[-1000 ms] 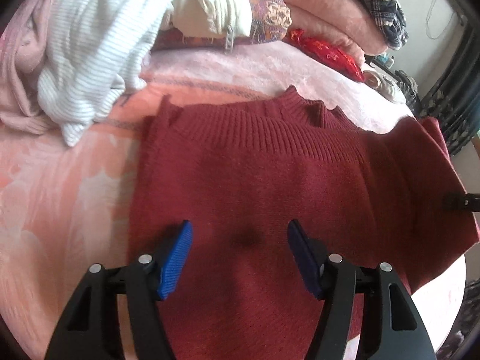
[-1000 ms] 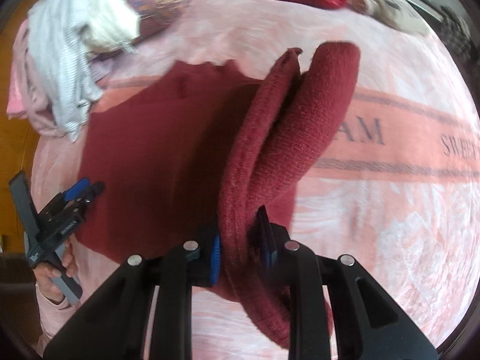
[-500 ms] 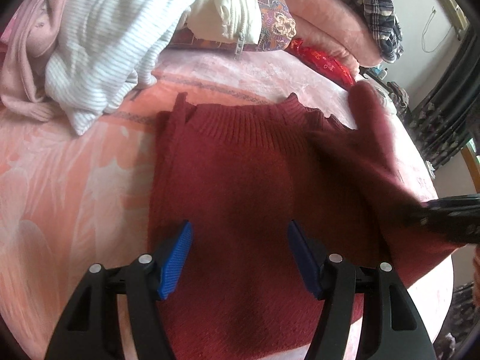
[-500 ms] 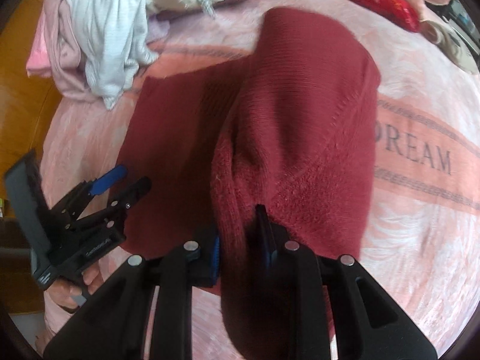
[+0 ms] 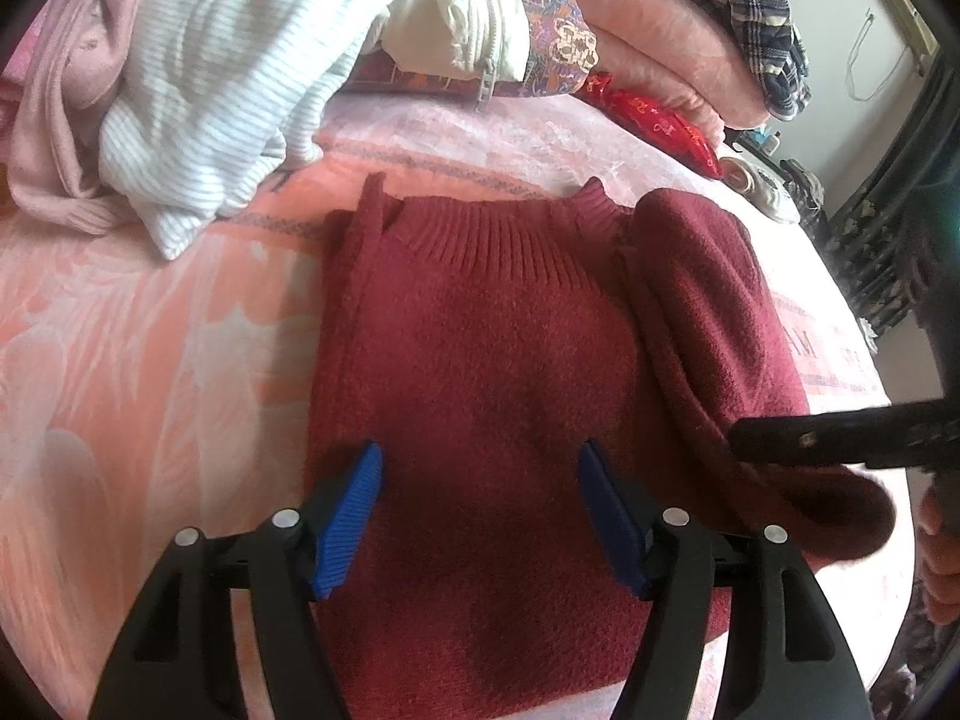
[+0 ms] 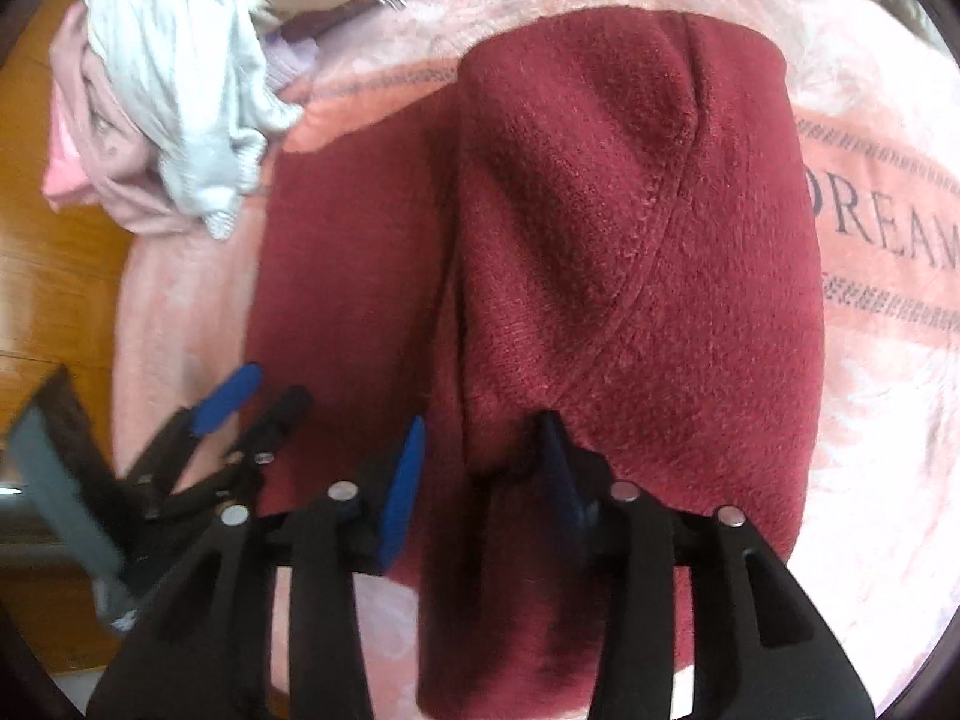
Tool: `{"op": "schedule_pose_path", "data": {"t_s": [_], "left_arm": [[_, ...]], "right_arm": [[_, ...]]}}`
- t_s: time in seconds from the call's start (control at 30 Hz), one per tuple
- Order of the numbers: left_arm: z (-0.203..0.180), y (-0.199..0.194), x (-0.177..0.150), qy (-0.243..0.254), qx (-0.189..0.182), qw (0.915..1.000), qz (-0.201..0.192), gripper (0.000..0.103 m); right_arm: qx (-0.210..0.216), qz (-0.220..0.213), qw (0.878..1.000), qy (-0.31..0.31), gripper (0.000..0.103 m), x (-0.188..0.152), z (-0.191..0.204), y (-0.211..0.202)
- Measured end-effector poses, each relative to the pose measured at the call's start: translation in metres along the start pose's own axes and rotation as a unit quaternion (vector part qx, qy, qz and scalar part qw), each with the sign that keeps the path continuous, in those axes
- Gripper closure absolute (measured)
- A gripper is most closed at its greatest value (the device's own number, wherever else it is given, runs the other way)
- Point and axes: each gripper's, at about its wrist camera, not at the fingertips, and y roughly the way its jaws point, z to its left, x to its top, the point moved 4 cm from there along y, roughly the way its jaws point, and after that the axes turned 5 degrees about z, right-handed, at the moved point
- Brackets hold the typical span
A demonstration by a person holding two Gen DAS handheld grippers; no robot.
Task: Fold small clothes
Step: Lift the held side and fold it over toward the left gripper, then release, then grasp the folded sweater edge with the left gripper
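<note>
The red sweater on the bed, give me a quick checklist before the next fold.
1. Right side of the red sweater folded over the body: ok.
2. Right tool let go: ok, its jaws have just been opening, with the fold's edge loose between them.
3. Left tool free: ok, open and empty over the sweater.
4. Left side folded in: not ok, only its edge is turned up.
5. Folded panel lying flat: not ok, puffy.
6. Striped garment off the sweater: ok.

1 red sweater [image 5: 492,372], 2 hand-held grippers, 1 pink blanket [image 5: 150,360], 1 clothes pile [image 5: 198,72].
</note>
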Motion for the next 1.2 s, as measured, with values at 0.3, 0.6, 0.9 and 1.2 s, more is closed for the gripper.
{"op": "schedule_pose_path", "data": {"t_s": [0.3, 0.6, 0.9, 1.2], "left_arm": [[-0.020, -0.001, 0.001, -0.009, -0.019, 0.9997, 0.013, 0.032], [-0.057, 0.013, 0.000, -0.011, -0.048, 0.9977, 0.047, 0.028], [-0.075, 0.032, 0.003, -0.024, -0.042, 0.9968, 0.064, 0.023], [-0.100, 0.045, 0.007, -0.021, 0.003, 0.9976, 0.066, 0.014]], "right_arm": [[0.013, -0.001, 1.000, -0.001, 0.062, -0.016, -0.017, -0.026], [0.055, 0.055, 0.997, -0.015, 0.064, -0.040, -0.023, 0.035], [0.053, 0.011, 0.998, -0.036, 0.055, -0.052, -0.049, -0.033], [0.055, -0.009, 0.998, 0.009, 0.054, -0.062, -0.115, -0.051]]}}
